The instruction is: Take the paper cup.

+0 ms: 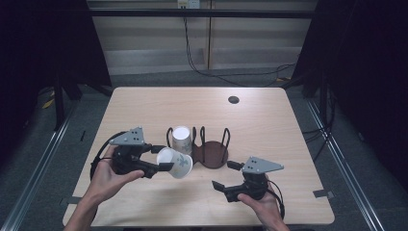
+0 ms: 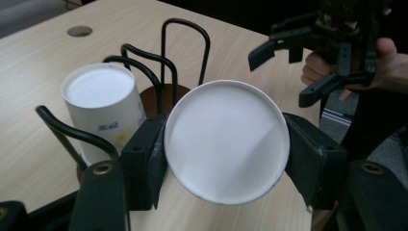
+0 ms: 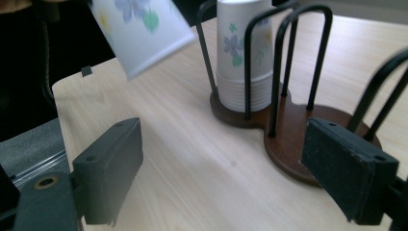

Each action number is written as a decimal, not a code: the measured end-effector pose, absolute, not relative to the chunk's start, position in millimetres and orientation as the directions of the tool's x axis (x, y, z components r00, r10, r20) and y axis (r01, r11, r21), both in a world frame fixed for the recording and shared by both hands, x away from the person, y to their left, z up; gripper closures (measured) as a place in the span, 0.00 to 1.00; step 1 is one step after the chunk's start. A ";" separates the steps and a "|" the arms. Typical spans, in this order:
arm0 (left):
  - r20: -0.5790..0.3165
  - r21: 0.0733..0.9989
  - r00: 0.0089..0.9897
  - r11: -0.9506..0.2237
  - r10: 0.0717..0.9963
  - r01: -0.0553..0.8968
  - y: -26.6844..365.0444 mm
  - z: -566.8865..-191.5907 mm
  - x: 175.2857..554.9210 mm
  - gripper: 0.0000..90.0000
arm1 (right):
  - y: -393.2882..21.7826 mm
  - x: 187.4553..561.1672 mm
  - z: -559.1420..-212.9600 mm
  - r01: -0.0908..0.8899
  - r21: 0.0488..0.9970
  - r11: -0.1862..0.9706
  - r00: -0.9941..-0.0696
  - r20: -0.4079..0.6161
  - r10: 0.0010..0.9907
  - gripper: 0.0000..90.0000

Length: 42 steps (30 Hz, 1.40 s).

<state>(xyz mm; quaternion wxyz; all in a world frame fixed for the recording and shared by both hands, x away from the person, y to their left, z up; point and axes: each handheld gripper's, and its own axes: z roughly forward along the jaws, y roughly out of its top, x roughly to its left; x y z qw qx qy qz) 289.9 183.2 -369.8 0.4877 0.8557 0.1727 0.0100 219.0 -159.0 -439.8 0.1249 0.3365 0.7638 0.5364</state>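
In the high view, the left gripper (image 1: 161, 158) holds a paper cup (image 1: 176, 162) on its side above the desk (image 1: 269, 130), just in front of the wire cup rack (image 1: 207, 150), where a stack of cups (image 1: 182, 139) stands upside down in the left bay. The right gripper (image 1: 225, 175) hovers near the rack's front right, its fingers spread with nothing between them.

In the left gripper view, both fingers (image 2: 144, 159) press the cup's (image 2: 226, 139) sides, closed snugly on it; its white base faces the camera.

In the right gripper view, the fingers (image 3: 108, 168) stand wide apart over bare desk (image 3: 202, 178), the held cup (image 3: 144, 29) tilted at upper left.
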 end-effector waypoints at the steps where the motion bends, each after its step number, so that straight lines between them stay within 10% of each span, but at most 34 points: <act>1: -0.157 0.836 0.941 -0.468 0.300 0.288 182.4 -371.8 289.1 0.41 | -157.1 220.2 -437.7 0.373 0.906 0.200 -0.749 0.166 0.641 0.16; 42: -0.273 0.804 0.939 -0.486 0.207 0.341 156.3 -405.4 271.6 0.42 | -97.0 229.3 -456.0 0.275 0.910 0.310 -0.900 0.130 0.417 0.16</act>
